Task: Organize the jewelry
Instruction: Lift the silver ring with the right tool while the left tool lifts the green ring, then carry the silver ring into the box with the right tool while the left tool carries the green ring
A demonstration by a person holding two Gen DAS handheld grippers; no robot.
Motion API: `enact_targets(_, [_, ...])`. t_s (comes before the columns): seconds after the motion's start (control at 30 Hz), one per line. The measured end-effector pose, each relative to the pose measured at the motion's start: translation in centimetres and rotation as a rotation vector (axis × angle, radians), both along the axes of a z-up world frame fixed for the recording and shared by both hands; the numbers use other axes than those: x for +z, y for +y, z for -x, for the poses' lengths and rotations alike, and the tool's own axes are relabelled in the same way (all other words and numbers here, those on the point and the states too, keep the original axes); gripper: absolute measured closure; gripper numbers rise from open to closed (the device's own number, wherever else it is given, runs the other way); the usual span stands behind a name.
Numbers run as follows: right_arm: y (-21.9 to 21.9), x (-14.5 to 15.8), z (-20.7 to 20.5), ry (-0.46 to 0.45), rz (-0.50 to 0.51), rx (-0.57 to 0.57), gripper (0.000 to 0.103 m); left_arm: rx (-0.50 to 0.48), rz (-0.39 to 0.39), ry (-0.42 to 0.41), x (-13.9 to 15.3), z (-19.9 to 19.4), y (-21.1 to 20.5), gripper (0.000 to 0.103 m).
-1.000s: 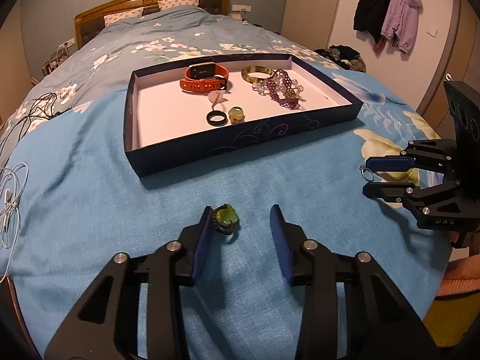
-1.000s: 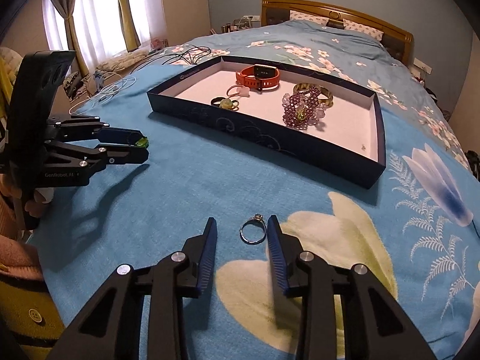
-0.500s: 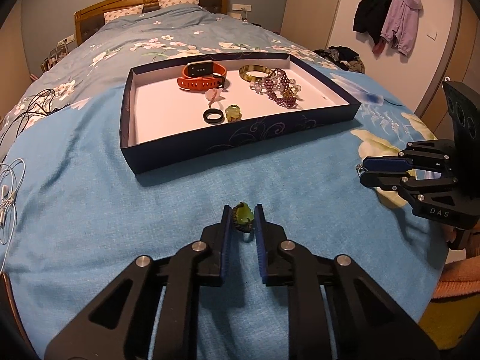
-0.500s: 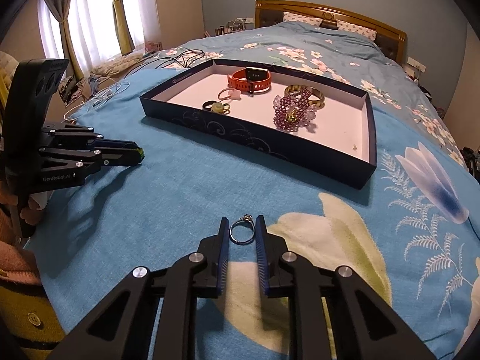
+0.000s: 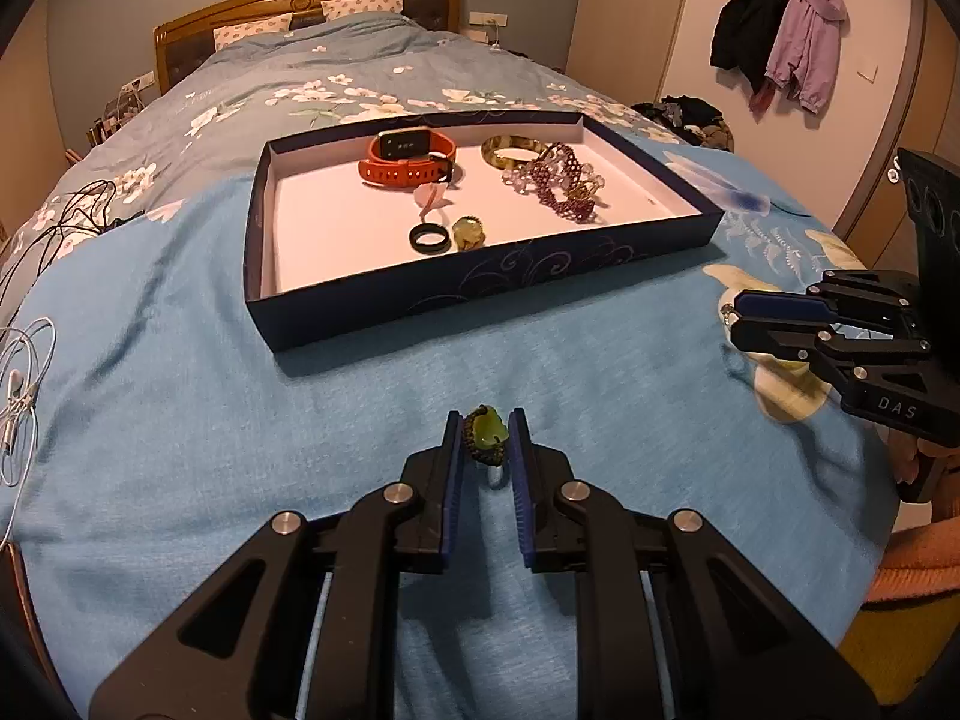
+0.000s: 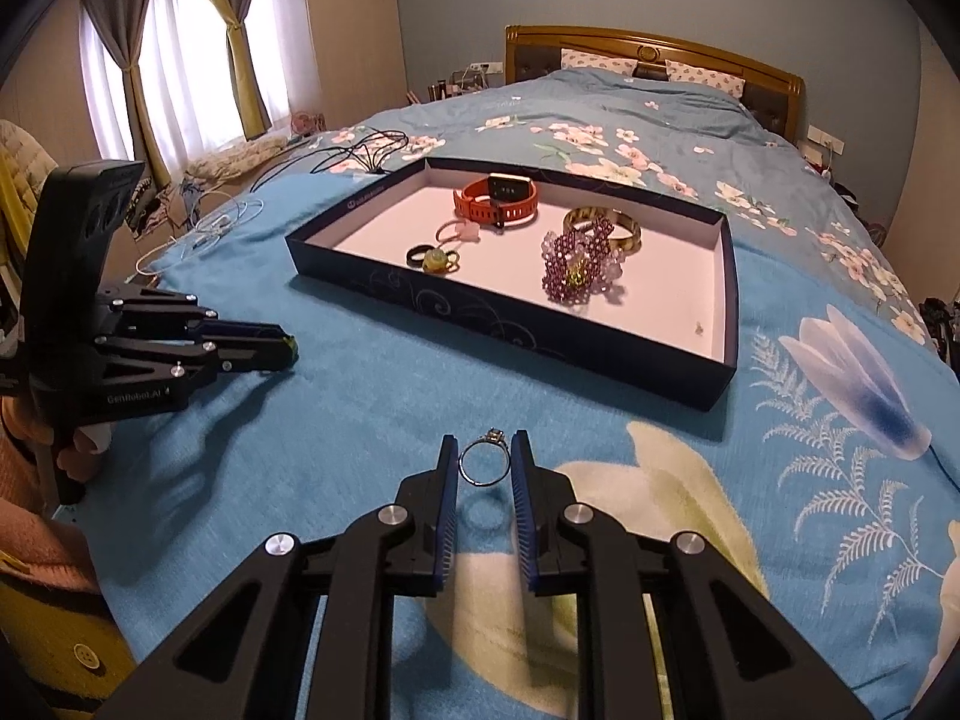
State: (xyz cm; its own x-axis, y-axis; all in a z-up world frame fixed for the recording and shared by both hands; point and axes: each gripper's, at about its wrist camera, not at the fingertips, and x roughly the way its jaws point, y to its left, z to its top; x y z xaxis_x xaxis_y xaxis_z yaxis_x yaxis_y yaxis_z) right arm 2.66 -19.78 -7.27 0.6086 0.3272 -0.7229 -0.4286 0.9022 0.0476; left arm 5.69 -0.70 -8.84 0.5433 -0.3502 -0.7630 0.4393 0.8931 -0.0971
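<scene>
My left gripper (image 5: 485,438) is shut on a green stone ring (image 5: 487,433) and holds it above the blue bedspread. My right gripper (image 6: 485,463) is shut on a thin silver ring (image 6: 483,463), also lifted off the bed. A dark blue tray (image 5: 480,294) with a white floor lies ahead. It holds an orange watch (image 5: 408,159), a black ring (image 5: 428,237), a yellow-green ring (image 5: 468,231), a pink piece (image 5: 429,199), a bangle (image 5: 510,150) and a purple bead bracelet (image 5: 558,180). The left gripper also shows in the right wrist view (image 6: 288,351), the right gripper in the left wrist view (image 5: 735,318).
White earphone cables (image 5: 18,396) and black cables (image 5: 66,222) lie on the bed at the left. The headboard (image 5: 300,6) is beyond the tray. Coats (image 5: 780,42) hang on the right wall. Curtained windows (image 6: 168,72) are left in the right wrist view.
Both grippers have shut on their rings and lifted them off the bedspread. One second ago the left jaws stood wide open around the green ring.
</scene>
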Motion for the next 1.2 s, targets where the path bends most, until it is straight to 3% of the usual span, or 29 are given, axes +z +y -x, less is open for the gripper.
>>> enact_targets(1.2, [-0.6,2.4,-1.4,-0.091,-0.111,-0.031,0.087,0.012,0.053,-0.142,4.2,0.3,-1.4,0.088])
